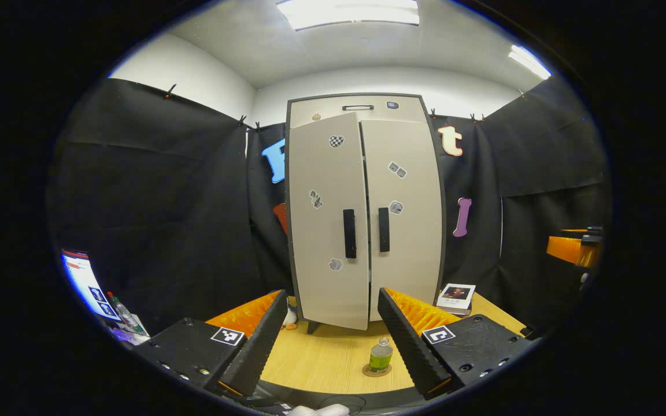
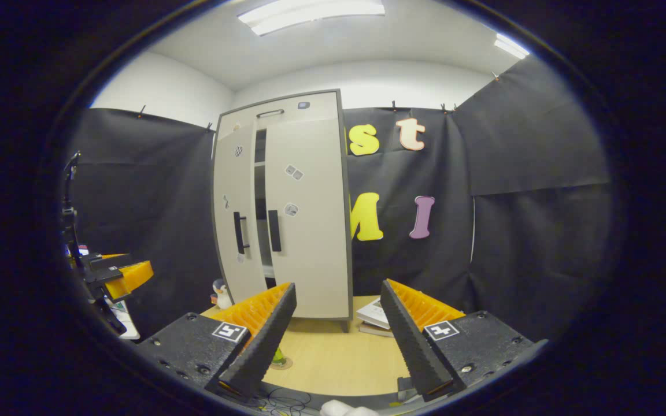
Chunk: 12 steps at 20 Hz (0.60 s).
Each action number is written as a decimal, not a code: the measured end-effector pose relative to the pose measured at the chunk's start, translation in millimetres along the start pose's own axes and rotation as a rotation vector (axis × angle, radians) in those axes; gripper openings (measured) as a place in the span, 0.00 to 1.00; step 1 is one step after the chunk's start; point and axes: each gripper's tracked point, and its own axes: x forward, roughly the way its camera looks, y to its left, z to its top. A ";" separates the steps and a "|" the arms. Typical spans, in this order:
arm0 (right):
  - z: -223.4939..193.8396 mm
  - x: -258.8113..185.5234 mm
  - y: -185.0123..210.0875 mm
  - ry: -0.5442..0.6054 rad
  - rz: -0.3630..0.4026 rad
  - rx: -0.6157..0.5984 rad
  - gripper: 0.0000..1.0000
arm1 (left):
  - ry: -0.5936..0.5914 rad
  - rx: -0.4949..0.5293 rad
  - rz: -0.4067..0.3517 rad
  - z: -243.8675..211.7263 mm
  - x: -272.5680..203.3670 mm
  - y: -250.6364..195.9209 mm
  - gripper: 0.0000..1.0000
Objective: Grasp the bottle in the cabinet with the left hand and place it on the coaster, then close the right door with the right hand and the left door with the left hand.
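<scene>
Bottle (image 1: 380, 355) between open left tongs (image 1: 333, 346)

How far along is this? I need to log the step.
Done: the bottle stands on the coaster. The right door looks shut. Left: the left door is ajar, a dark gap showing in the right gripper view. In hand: nothing; the left gripper and right gripper are open.

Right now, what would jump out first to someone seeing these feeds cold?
The tall pale cabinet at the back of the wooden table, its left door ajar with a dark gap showing in the right gripper view. Then the green bottle standing on the coaster near the table's front edge, between the open left claw fingers.
</scene>
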 end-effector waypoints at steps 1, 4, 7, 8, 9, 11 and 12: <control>0.8 -3.2 -3.2 -0.004 0.000 0.003 0.96 | -0.001 0.006 -0.009 1.3 -3.2 -5.5 0.96; 2.4 -10.8 -8.8 -0.012 -0.002 0.005 0.96 | -0.001 0.005 -0.032 4.2 -7.3 -19.0 0.96; 9.6 -14.8 -11.5 -0.031 -0.007 0.005 0.94 | -0.009 0.002 -0.041 7.3 -8.6 -25.7 0.96; 12.0 -15.0 -12.6 -0.037 -0.008 0.003 0.96 | -0.010 0.003 -0.043 7.9 -9.4 -26.9 0.96; 14.2 -14.8 -12.6 -0.041 -0.008 0.000 0.96 | -0.011 0.004 -0.042 8.7 -9.8 -27.8 0.96; 14.4 -14.6 -9.9 -0.043 0.000 -0.007 0.96 | -0.013 0.004 -0.038 10.0 -11.2 -26.5 0.96; 14.8 -13.0 -9.4 -0.042 0.004 -0.008 0.96 | -0.012 0.002 -0.035 10.2 -11.7 -25.8 0.96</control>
